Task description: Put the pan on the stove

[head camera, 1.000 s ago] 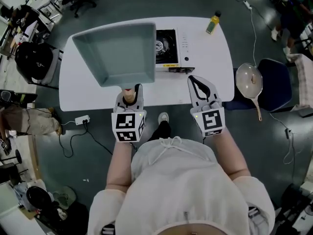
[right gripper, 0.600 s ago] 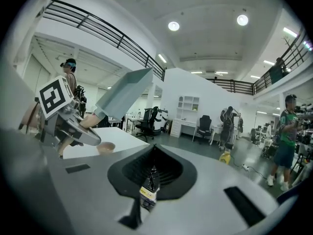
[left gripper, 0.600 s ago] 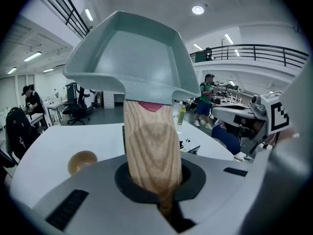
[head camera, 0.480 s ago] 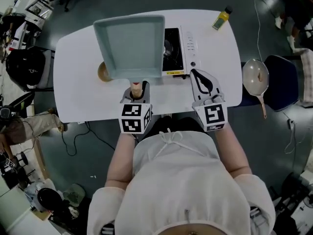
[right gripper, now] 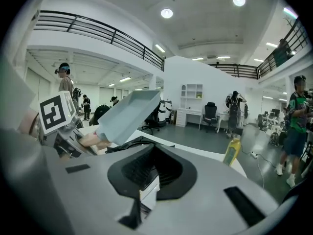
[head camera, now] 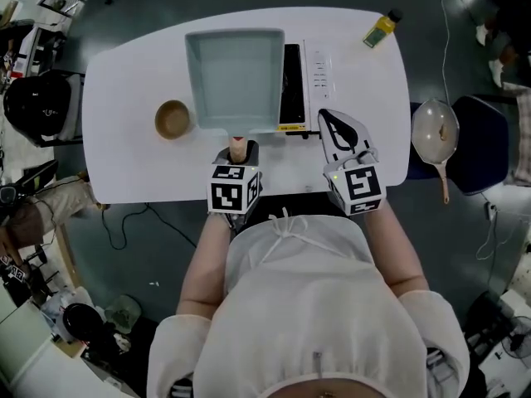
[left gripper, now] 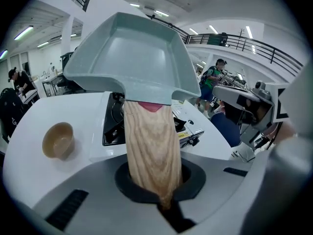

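A square pale blue-grey pan (head camera: 236,77) with a wooden handle (left gripper: 150,146) hangs above the white table (head camera: 133,81). My left gripper (head camera: 239,148) is shut on that handle. The pan covers the left part of the portable gas stove (head camera: 311,73), whose burner (left gripper: 115,126) shows under the raised pan in the left gripper view. In the right gripper view the pan (right gripper: 129,114) rises to the left. My right gripper (head camera: 330,123) hovers over the table's near edge, just right of the handle, shut and holding nothing (right gripper: 146,180).
A small brown bowl (head camera: 172,118) sits on the table left of the pan. A yellow bottle (head camera: 382,27) stands at the far right corner. A round frying pan (head camera: 436,135) rests on a blue chair (head camera: 477,139) to the right. People stand in the background.
The left gripper has carried the pan to the right, so it now hangs partly over the stove. The brown bowl has come into view. The right gripper has barely shifted.
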Demonstrator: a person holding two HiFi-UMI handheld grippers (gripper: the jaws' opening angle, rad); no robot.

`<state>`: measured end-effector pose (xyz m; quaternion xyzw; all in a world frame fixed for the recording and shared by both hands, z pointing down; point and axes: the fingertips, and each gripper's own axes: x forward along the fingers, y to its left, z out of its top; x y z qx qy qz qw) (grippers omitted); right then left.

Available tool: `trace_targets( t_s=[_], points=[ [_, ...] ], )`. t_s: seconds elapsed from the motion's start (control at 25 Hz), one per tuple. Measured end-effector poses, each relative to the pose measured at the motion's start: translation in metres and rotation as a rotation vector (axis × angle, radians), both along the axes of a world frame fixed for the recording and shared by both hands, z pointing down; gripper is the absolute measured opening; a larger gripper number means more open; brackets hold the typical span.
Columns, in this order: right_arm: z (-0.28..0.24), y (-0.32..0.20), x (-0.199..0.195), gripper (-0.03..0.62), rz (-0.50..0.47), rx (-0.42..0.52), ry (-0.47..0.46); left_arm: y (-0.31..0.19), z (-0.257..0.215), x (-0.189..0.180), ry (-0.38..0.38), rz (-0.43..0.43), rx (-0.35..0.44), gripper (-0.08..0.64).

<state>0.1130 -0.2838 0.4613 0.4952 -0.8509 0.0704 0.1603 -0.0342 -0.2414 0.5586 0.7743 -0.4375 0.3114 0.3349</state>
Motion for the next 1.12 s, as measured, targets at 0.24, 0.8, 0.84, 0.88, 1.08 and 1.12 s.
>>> trace_targets(
  t_s=[0.24, 0.8, 0.84, 0.88, 1.08, 1.12],
  points=[
    [0.013, -0.013, 0.001, 0.006, -0.034, -0.030, -0.016, 0.001, 0.027, 0.010, -0.030, -0.008, -0.110, 0.020],
    [0.036, -0.015, 0.016, 0.006, -0.107, -0.089, -0.032, 0.010, 0.063, 0.028, -0.035, -0.042, -0.348, 0.021],
    [0.034, -0.015, 0.015, 0.006, -0.123, -0.088, -0.036, 0.010, 0.064, 0.028, -0.037, -0.041, -0.357, 0.021],
    [0.032, -0.015, 0.013, 0.006, -0.141, -0.087, -0.038, 0.009, 0.063, 0.027, -0.036, -0.041, -0.363, 0.021],
    [0.020, -0.018, 0.009, 0.006, -0.180, -0.053, -0.018, 0.007, 0.058, 0.029, -0.009, -0.048, -0.412, 0.021],
    [0.019, -0.019, 0.009, 0.006, -0.176, -0.045, -0.016, 0.007, 0.057, 0.029, -0.003, -0.046, -0.423, 0.021]
  ],
)
